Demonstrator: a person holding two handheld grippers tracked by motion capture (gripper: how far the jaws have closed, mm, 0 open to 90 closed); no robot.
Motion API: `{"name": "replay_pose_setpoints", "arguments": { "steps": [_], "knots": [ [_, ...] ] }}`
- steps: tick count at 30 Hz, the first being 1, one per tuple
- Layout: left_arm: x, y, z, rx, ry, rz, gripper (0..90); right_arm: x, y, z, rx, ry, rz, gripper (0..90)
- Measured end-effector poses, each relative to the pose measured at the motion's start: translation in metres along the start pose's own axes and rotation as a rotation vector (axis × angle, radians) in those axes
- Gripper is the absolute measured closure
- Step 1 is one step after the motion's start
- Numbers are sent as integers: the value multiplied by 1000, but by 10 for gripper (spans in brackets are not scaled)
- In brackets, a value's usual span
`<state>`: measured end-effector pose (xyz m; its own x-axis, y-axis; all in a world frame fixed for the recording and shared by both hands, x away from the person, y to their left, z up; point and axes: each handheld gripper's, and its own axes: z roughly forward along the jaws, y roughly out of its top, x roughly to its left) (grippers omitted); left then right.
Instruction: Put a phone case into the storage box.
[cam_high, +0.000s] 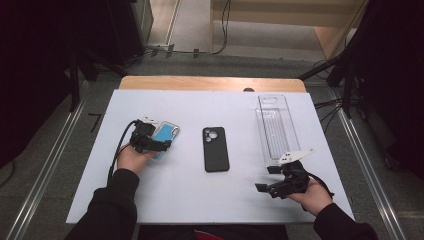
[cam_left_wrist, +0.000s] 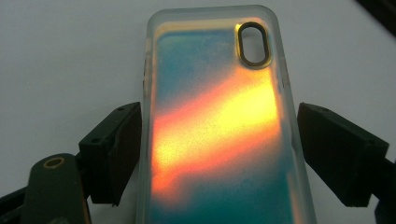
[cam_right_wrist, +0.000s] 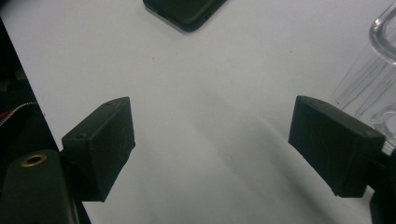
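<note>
A translucent phone case (cam_high: 165, 133) with a blue and orange sheen lies on the white table (cam_high: 190, 200) at the left. In the left gripper view the case (cam_left_wrist: 215, 93) runs up between the jaws, and both pads press on its long sides. My left gripper (cam_high: 151, 143) (cam_left_wrist: 219, 154) is shut on it. A black phone case (cam_high: 215, 148) lies flat at the table's middle, camera cut-out at the far end. My right gripper (cam_high: 267, 178) (cam_right_wrist: 212, 149) rests near the front right, open with only bare table between its jaws.
A clear plastic tray (cam_high: 276, 127) (cam_right_wrist: 373, 60) lies lengthwise at the back right, just beyond the right gripper. The black case's corner (cam_right_wrist: 184, 11) shows at the top of the right gripper view. Dark stands and cables flank the table.
</note>
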<state>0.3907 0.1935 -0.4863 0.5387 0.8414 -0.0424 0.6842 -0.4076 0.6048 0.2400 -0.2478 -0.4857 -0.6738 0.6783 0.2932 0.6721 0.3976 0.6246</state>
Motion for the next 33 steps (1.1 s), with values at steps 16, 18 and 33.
{"name": "replay_pose_setpoints", "arguments": {
  "steps": [16, 18, 33],
  "knots": [
    [-5, 7, -26, -9, -130, -1, 168, 0, 0, -1, -8, 9, 2, 128],
    [-8, 7, -27, -16, -158, -9, 167, 0, 1, 0, -2, 12, 6, 128],
    [-27, 3, -37, -3, -256, -14, 167, 3, 2, -4, -16, 21, 3, 153]
  ]
}}
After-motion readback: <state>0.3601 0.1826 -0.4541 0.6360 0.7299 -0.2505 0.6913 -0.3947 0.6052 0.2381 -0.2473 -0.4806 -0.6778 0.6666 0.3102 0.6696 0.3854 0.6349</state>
